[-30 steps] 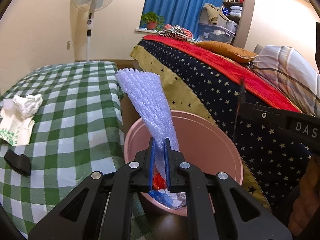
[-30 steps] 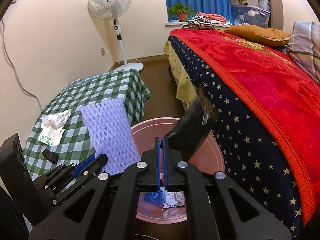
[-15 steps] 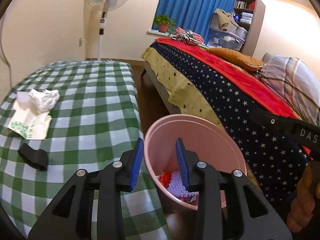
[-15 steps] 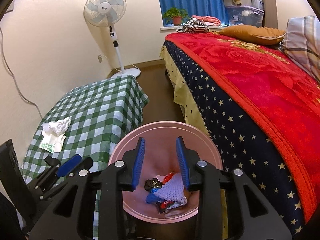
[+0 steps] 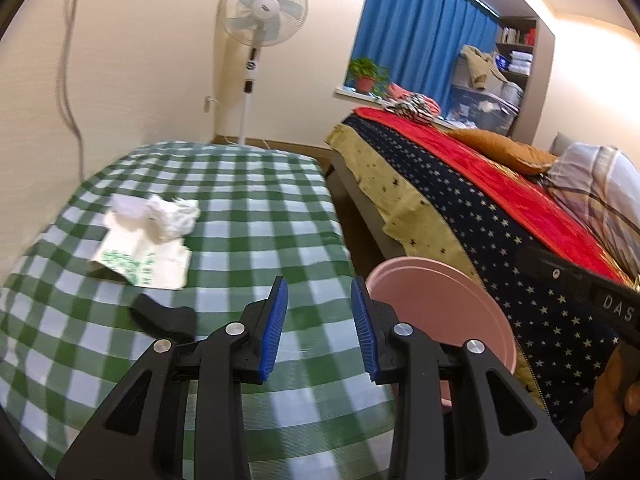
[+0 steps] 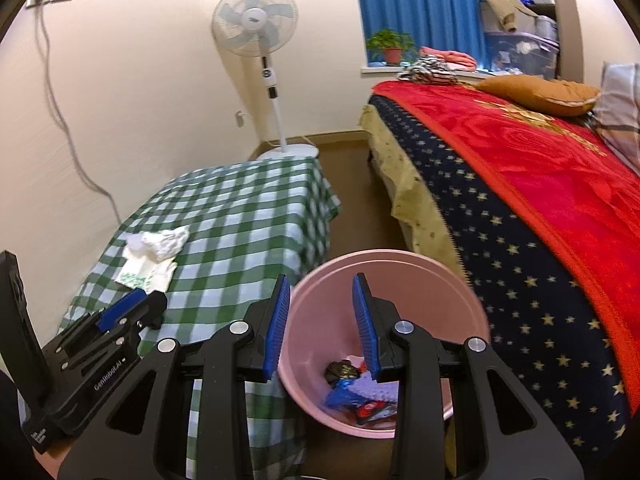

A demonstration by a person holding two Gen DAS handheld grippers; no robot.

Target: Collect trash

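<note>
A pink bin stands on the floor between the checked table and the bed; it holds purple foam netting, a black scrap and coloured wrappers. In the left wrist view the pink bin is at the right. My left gripper is open and empty over the table's near edge. My right gripper is open and empty above the bin's left rim. On the table lie a crumpled white tissue, a white paper bag with green print and a small black piece.
The green checked table is on the left. A bed with a red blanket is on the right. A standing fan is by the far wall. The left gripper also shows in the right wrist view.
Both grippers opened and dropped the purple foam netting and a black scrap into the bin. The left gripper has since swung left over the table; the right has shifted slightly left.
</note>
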